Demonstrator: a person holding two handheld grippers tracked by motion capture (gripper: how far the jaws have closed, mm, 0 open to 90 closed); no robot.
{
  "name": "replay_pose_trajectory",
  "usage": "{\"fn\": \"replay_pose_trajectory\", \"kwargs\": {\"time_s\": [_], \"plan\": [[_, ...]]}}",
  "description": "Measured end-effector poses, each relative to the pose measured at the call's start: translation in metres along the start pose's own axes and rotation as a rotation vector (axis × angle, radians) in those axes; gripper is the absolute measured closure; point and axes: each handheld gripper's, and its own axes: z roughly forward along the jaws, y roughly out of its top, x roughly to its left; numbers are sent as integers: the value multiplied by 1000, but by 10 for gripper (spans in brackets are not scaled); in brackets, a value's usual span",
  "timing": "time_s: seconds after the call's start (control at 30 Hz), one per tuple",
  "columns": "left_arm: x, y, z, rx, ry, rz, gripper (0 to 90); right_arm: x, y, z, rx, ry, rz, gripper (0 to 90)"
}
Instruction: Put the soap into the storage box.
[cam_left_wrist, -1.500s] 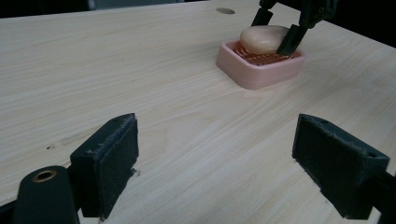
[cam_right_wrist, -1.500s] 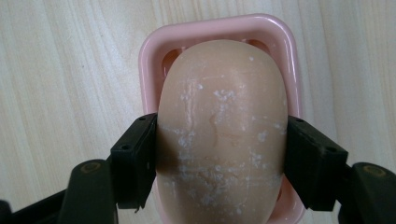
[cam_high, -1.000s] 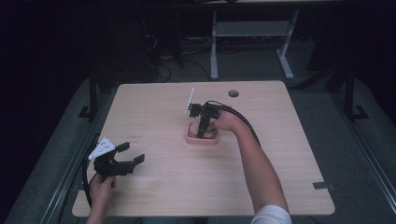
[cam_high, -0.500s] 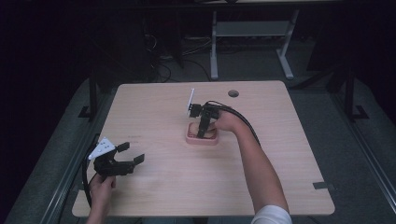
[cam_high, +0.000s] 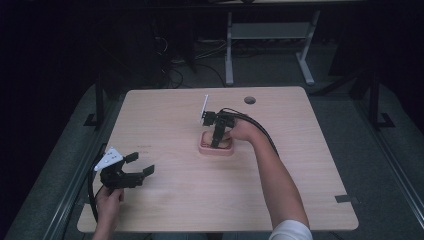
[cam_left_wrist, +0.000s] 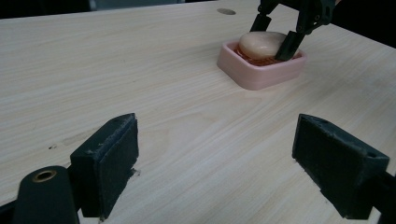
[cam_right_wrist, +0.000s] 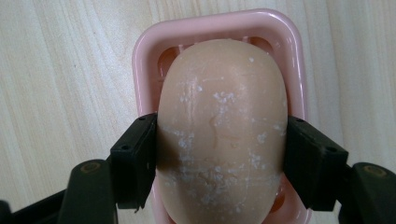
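Note:
A beige bar of soap (cam_right_wrist: 222, 116) lies in a pink soap dish (cam_right_wrist: 140, 60) near the middle of the table. My right gripper (cam_right_wrist: 222, 158) points straight down over it, with a black pad pressed against each long side of the bar. From the left gripper view the soap (cam_left_wrist: 261, 44) sits in the dish (cam_left_wrist: 261, 77) with the right gripper (cam_left_wrist: 273, 39) straddling it. In the high view the right gripper (cam_high: 216, 142) stands over the dish (cam_high: 205, 150). My left gripper (cam_high: 142, 164) rests at the table's front left, open (cam_left_wrist: 229, 168), with nothing between its jaws.
The light wooden table (cam_high: 300, 165) has a round cable hole (cam_high: 249, 100) near its far edge. The right gripper's cable (cam_high: 260, 130) arches over the forearm. A metal frame (cam_high: 265, 45) stands on the floor behind the table.

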Motion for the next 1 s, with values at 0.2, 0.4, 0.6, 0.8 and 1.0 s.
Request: {"fn": "replay_pose_trajectory", "kwargs": {"time_s": [0.2,0.4,0.6,0.8,1.0], "plan": [[0,0,0,-1,1,0,143,0,-1,0,0,8,13,317],[0,0,0,2,-1,4,143,-1,-3,-3,-27,11,27,314],[0,0,0,2,0,1,143,0,-11,-13,-77,11,48,283],[-2,0,1,2,-5,1,142,1,-21,-19,-89,11,71,271],[-2,0,2,6,-4,7,142,2,-36,-25,-119,9,92,269]]}}
